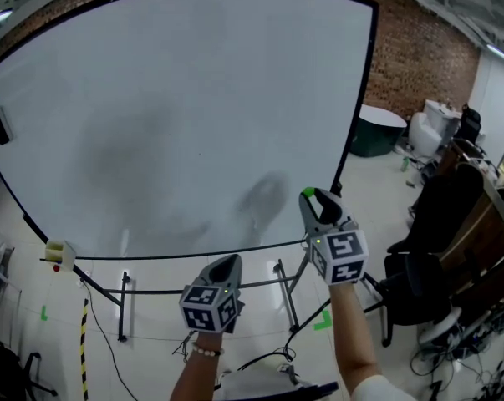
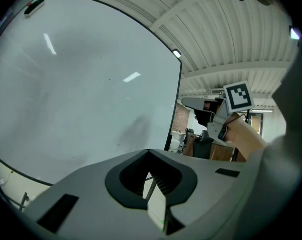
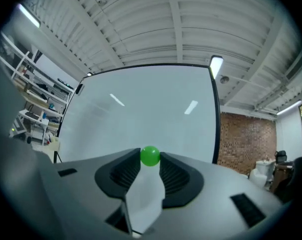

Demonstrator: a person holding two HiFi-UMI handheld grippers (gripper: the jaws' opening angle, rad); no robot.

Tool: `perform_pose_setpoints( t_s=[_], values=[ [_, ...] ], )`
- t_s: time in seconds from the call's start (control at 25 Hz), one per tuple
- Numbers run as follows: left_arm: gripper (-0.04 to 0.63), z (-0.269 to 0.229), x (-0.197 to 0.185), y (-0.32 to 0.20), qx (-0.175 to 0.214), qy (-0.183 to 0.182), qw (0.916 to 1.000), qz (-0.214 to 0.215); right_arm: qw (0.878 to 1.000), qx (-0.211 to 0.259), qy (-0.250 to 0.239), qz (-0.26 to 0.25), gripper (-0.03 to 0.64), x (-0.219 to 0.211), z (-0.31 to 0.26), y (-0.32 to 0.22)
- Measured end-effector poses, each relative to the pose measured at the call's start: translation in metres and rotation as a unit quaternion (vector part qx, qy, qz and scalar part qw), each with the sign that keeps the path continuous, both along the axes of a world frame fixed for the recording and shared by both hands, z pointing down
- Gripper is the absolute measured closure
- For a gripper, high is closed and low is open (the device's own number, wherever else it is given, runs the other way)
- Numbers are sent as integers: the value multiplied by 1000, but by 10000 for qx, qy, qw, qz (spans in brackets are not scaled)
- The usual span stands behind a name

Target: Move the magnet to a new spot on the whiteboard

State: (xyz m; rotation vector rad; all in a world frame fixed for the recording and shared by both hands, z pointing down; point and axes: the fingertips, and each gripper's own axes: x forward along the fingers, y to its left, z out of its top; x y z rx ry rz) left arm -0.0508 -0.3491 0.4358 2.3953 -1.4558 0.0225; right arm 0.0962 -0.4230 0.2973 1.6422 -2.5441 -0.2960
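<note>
Gripping the green magnet (image 3: 150,155) between its pads, my right gripper (image 1: 312,197) sits in the lower right of the head view, in front of the whiteboard (image 1: 193,98) just above its bottom edge. The magnet is a small round ball pinched right at the jaw tips, in the lower middle of the right gripper view, with the white surface filling the frame behind it. I cannot tell whether it touches the board; a soft grey shadow (image 1: 264,199) lies on the board to the left of the gripper. My left gripper (image 1: 232,261) hangs lower, near the bottom middle of the head view below the board's edge, its jaws closed tip to tip with nothing between them. A brick wall (image 1: 419,57) stands at the upper right.
</note>
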Motion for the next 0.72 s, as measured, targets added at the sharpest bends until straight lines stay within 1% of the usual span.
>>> perform_pose_setpoints(
  t_s=[0.24, 0.48, 0.72],
  values=[
    [603, -1, -8, -2, -9, -18, 9999, -138, 9989, 364, 289, -108, 478, -24, -40, -43],
    [603, 3, -15, -6, -27, -58, 9997, -252, 9970, 528, 554, -83, 479, -42, -57, -80],
    [603, 5, -26, -11, -50, -53, 9991, -420, 9945, 664, 809, -58, 477, -55, -67, -102]
  ],
)
